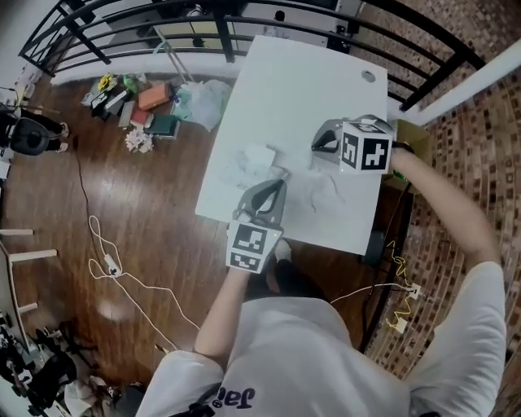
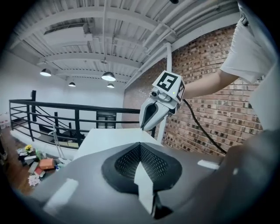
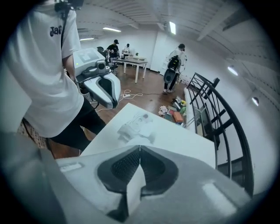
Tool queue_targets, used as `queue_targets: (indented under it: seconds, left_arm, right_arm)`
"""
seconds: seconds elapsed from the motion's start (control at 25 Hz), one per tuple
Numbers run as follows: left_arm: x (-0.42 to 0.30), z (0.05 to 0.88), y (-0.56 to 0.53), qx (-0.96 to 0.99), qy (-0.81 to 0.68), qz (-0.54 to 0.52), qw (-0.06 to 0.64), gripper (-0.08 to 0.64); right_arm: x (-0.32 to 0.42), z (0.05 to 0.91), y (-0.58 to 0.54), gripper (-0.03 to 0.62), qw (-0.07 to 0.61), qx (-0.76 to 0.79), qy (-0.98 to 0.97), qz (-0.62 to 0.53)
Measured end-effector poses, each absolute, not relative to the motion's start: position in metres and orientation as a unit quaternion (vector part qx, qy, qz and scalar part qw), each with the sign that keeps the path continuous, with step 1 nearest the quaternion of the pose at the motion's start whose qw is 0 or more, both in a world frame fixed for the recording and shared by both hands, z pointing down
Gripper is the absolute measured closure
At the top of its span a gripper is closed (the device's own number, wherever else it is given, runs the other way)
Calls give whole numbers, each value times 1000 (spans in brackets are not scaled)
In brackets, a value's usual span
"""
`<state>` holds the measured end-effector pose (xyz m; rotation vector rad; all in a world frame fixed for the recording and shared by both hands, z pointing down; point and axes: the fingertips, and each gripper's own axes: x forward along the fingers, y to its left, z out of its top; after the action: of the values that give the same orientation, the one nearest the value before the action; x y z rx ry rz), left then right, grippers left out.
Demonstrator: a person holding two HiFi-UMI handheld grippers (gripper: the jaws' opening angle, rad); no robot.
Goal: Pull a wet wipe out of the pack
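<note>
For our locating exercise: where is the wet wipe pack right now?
In the head view, the wet wipe pack lies on the white table near its left edge, just beyond the left gripper and left of the right gripper.

White desk (image 1: 293, 89), small round hole (image 1: 369, 76) nr far right corner. Black railing (image 1: 244, 24) runs past far edge. On wood floor (image 1: 49, 204) off far left corner: clutter pile (image 1: 134, 102) & plastic bag (image 1: 203, 102). White cable (image 1: 111, 267) loops left of desk. Brick wall (image 2: 210, 113) on right. Ceiling lamps (image 2: 108, 76) lit. People (image 3: 174, 65) in bkgd.
</note>
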<state>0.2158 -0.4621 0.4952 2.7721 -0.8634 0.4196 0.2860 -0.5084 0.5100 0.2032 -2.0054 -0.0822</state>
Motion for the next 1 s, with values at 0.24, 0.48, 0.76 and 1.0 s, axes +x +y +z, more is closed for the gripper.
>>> queue_targets:
  seconds: [0.24,0.48,0.76,1.0]
  left_arm:
    - [250,523,-442,946,-251,175,110,545]
    - [240,516,-427,941,-263,180,113,544]
    - [213,453,-424,950,-266,133,93,543]
    - [153,417,-358,962,-257,72,61,543]
  right_arm:
    - [333,589,-471,590,547,109,-829,41]
    - [344,584,-462,545,516,160,-838,73]
    - [326,509,-455,558,484,226,-845,35]
    - [272,467,-365,600,387,343,-856,23]
